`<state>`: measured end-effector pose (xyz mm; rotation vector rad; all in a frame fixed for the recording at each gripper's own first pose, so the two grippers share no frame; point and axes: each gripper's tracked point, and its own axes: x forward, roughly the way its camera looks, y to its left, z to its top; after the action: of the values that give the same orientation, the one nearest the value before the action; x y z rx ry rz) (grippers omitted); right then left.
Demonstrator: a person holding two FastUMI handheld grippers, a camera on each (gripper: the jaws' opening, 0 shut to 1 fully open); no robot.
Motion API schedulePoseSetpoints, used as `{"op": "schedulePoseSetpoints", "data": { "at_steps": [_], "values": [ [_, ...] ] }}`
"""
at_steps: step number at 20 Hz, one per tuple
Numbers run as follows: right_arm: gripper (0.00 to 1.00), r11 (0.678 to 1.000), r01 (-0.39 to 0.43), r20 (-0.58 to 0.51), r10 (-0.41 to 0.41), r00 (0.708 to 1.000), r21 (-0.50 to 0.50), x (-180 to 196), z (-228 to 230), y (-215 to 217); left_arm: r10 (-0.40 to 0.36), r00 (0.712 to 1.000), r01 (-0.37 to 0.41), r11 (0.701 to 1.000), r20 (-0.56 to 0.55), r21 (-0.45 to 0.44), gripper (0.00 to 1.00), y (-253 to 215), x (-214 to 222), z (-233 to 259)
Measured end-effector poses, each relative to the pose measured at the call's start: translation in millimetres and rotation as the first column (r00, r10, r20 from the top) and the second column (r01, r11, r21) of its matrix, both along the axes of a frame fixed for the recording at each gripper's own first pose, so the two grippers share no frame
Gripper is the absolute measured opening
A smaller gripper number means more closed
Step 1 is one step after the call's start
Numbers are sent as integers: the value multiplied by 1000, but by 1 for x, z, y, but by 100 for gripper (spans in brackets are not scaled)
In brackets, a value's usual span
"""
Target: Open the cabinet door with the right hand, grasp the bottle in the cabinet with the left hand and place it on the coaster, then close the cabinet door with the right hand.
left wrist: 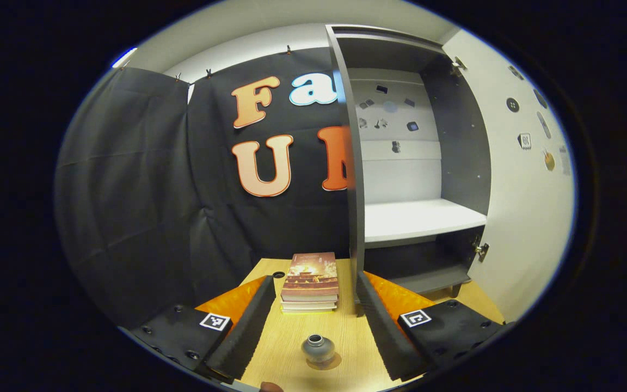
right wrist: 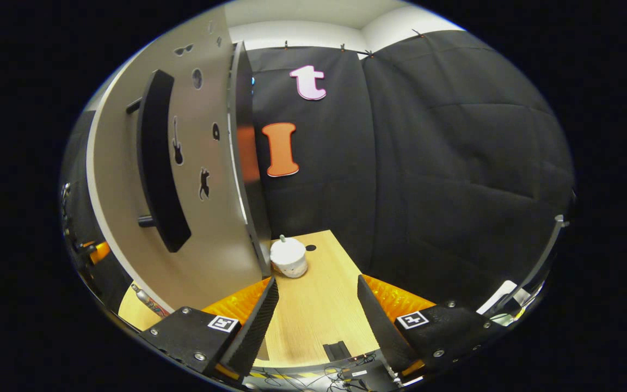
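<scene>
In the left gripper view a small grey bottle (left wrist: 315, 347) stands upright on a brown coaster (left wrist: 333, 361) on the wooden table (left wrist: 292, 337). My left gripper (left wrist: 314, 282) is open, its fingers wide apart on either side of the bottle and not touching it. The cabinet (left wrist: 354, 163) stands open with its white shelf (left wrist: 422, 218) in sight and its door (left wrist: 520, 179) swung out to the right. In the right gripper view the door's white outer face (right wrist: 210, 218) with its black handle (right wrist: 158, 163) is at the left. My right gripper (right wrist: 317, 283) is open, apart from the door.
A stack of books (left wrist: 310, 282) lies on the table just beyond the bottle, by the cabinet's left wall. A small white lidded pot (right wrist: 288, 257) sits near the door's edge. Black cloth walls close the booth behind and beside the table (right wrist: 313, 305).
</scene>
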<state>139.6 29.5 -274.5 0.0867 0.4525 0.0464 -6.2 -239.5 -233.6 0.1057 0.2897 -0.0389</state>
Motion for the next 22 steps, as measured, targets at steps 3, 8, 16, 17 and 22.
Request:
{"op": "schedulePoseSetpoints", "data": {
  "at_steps": [3,8,16,17,22],
  "values": [
    [93,998,-65,17,65,998,-6,2,3,18,-13,1000,14,999,19,-36,98,-1,-1,44],
    [93,992,-123,19,123,992,7,2,-2,38,-21,996,25,999,88,-38,99,7,2,107],
    [93,977,-213,21,212,977,14,2,8,54,-51,988,64,994,147,-84,99,12,4,155],
    [92,975,-222,17,222,975,28,1,7,57,-53,987,66,995,148,-80,99,13,4,154],
    [89,973,-227,23,226,974,42,-4,11,74,-75,986,88,992,149,-89,99,22,1,154]
  ]
}}
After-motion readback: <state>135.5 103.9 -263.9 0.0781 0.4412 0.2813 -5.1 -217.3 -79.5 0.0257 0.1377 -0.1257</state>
